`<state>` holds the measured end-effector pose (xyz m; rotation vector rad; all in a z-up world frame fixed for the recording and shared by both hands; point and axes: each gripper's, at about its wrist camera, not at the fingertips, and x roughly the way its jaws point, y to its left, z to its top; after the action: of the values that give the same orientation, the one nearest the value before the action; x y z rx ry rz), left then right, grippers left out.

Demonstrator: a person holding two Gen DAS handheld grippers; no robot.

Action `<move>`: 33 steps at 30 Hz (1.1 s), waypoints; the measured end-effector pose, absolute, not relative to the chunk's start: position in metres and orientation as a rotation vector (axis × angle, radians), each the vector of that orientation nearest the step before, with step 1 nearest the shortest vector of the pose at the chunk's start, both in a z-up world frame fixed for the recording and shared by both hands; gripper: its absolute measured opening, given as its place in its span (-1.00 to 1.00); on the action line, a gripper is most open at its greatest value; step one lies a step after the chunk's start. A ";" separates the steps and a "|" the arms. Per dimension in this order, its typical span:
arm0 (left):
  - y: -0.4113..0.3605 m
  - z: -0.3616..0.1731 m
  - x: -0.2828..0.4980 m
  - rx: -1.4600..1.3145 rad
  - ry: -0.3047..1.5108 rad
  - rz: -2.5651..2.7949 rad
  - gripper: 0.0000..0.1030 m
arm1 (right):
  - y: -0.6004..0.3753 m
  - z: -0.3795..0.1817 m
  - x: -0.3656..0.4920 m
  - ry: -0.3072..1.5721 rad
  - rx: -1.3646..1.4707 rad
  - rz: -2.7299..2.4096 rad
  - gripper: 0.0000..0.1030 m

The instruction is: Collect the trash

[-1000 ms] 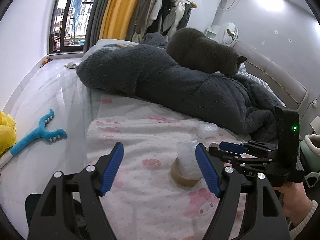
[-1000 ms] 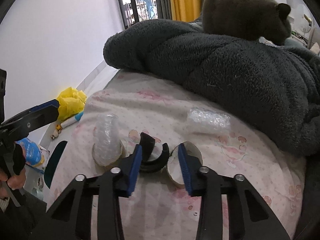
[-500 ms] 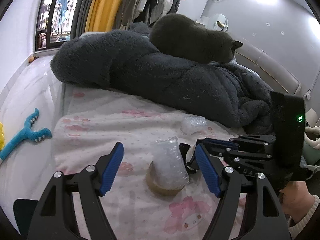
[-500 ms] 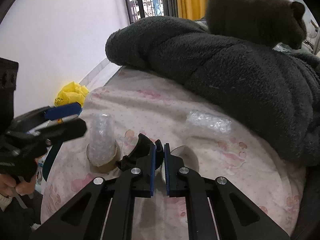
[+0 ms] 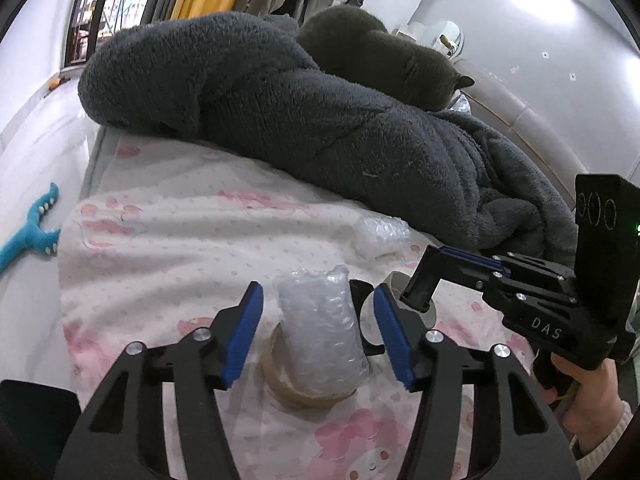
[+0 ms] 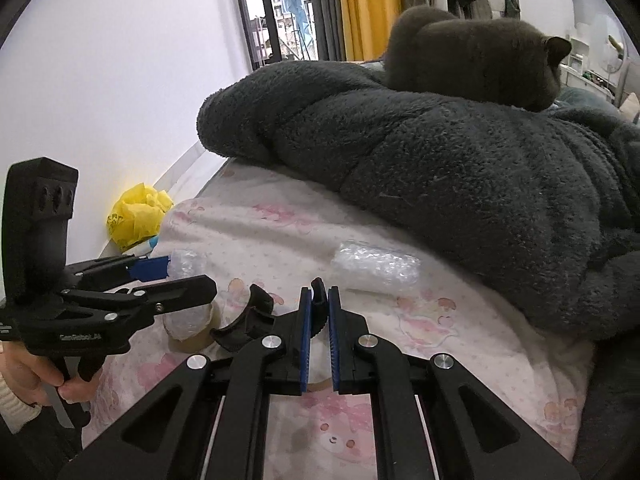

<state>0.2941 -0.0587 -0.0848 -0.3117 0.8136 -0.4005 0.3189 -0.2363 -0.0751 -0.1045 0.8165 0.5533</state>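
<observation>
A roll of bubble wrap (image 5: 320, 332) stands upright in a brown tape roll (image 5: 296, 394) on the pink bed sheet (image 5: 168, 240). My left gripper (image 5: 318, 332) is open, its blue pads on either side of the bubble wrap roll without touching it. My right gripper (image 6: 319, 332) is shut on a curved black plastic piece (image 6: 256, 320) just right of the tape roll (image 6: 192, 334). A second bubble wrap roll (image 6: 378, 266) lies flat farther back on the sheet; it also shows in the left wrist view (image 5: 382, 236).
A dark grey fleece blanket (image 5: 320, 120) lies heaped across the bed with a grey cat (image 5: 384, 56) on it. A yellow plastic bag (image 6: 138, 214) and a blue toy (image 5: 28, 236) lie on the floor left of the bed.
My right gripper closed on the black plastic piece. My left gripper moved forward and narrowed until the bubble wrap roll stood between its pads.
</observation>
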 end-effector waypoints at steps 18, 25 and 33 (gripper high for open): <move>-0.039 -0.055 0.262 -0.366 0.703 -0.388 -0.30 | -0.224 -0.061 0.289 0.788 -0.089 0.554 -0.85; -0.031 -0.052 0.249 -0.322 0.725 -0.350 -0.30 | -0.212 -0.060 0.275 0.781 -0.087 0.566 -0.85; -0.012 -0.059 0.229 -0.243 0.767 -0.285 -0.30 | -0.193 -0.058 0.262 0.762 -0.072 0.584 -0.85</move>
<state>0.2291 -0.0117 -0.0586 -0.2434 0.7669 -0.2850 0.2625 -0.1927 -0.0576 -0.0720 0.7624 0.5843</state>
